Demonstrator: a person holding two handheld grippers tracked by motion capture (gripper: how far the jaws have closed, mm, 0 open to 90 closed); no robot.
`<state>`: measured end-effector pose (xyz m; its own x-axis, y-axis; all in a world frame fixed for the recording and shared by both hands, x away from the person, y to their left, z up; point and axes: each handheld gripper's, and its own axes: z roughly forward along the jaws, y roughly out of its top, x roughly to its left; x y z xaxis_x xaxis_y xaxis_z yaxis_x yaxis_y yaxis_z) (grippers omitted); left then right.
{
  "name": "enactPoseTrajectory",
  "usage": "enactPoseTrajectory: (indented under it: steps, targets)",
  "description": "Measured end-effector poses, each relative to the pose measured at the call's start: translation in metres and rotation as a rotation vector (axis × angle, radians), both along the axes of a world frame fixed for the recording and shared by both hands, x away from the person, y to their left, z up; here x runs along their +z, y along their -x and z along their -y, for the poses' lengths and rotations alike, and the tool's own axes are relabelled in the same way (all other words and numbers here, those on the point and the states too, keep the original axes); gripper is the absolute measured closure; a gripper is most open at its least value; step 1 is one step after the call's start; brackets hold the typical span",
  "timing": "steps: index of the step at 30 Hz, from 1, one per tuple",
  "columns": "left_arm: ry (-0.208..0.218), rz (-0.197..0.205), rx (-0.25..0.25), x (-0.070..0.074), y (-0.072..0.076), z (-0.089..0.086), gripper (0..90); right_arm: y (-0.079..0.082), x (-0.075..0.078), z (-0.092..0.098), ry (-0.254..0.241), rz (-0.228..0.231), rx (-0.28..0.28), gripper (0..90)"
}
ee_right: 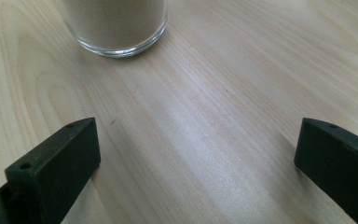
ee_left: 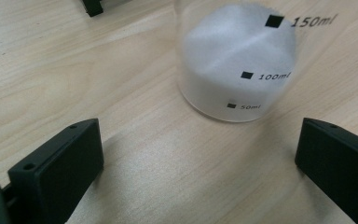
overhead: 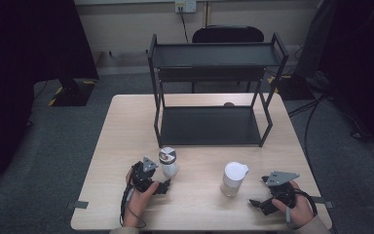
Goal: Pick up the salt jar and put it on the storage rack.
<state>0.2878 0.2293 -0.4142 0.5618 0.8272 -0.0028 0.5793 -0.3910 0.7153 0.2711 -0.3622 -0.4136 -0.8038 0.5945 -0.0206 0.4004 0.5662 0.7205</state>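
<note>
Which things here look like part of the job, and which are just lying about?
Likely in the job:
- measuring jar, by the left hand-held gripper
- white-lidded jar, near the right hand-held gripper
- black shelf rack

Just about:
- chair
- wall socket

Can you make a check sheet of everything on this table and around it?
Surface: pale wooden table, no spills seen.
Job's things: marked jar of white powder; white-lidded glass jar of tan contents; both upright, apart.
Clutter: black two-tier shelf rack at the back.
Grippers: left gripper open beside the marked jar; right gripper open, short of the glass jar.
Cables: one trails from each gripper.
Surroundings: grey floor, wall socket, black chair.
</note>
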Motion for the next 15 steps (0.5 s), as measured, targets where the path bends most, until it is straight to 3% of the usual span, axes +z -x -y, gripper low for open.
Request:
enactPoseTrajectory:
  steps: [15]
  targets:
    - [0.058,0.010,-0.002,0.0093,-0.0056,0.0009,1.9,-0.0001,-0.0001,-0.0001,0.000,0.000,0.000,0.0]
